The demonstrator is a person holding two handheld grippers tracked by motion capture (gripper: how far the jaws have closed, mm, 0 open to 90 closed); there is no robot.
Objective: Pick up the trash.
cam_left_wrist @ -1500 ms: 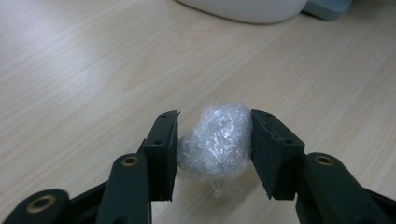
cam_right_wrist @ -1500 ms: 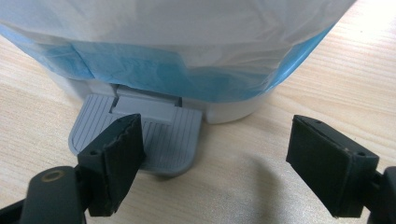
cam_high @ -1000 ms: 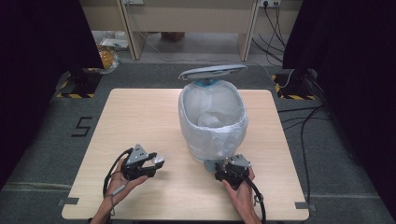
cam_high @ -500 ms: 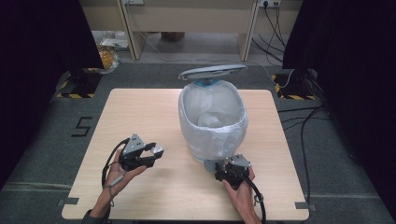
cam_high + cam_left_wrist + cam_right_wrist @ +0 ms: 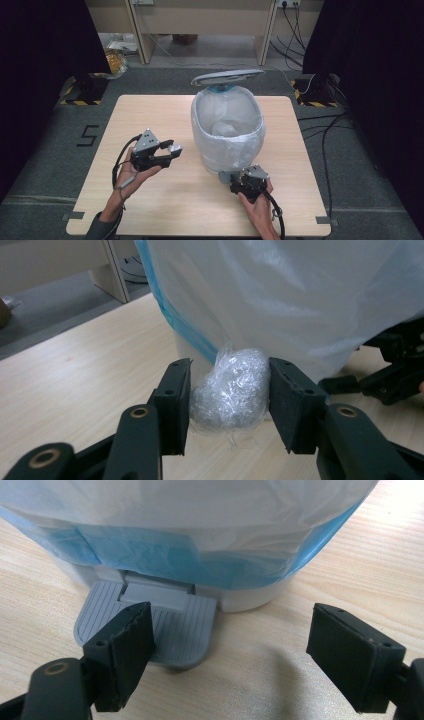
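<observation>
— So what did the left tongs (image 5: pixel 227 390) have at that moment?

— A crumpled wad of clear plastic film (image 5: pixel 229 389), pinched between both pads about its middle and carried off the desk (image 5: pixel 165 117). In the high view the wad (image 5: pixel 175 148) sat at the tips of those tongs (image 5: pixel 170 150), with the pedal bin (image 5: pixel 227 127) just beyond them, its lid (image 5: pixel 228 77) tipped up and its white liner (image 5: pixel 300 290) hanging over the rim.

— And how would you say the wad handled?

— Very light and soft, I judged. It gave under the pads instead of resisting, so a squeeze across its thickest part was the sensible hold. Gripped at a loose edge, the film could have slid out or unfurled. Nothing about it looked fragile.

— And the right tongs (image 5: pixel 240 665)?

— Those stood wide apart with nothing between them, low over the desk. One pad lay right at the grey foot pedal (image 5: pixel 150 625), at the base of the bin just ahead; I couldn't tell from the right gripper view whether it pressed down on it.

— What did the drop call for, then?

— Probably little more than bringing the wad over the open mouth; so light a thing might cling to a pad or drift onto the liner's rim.
</observation>
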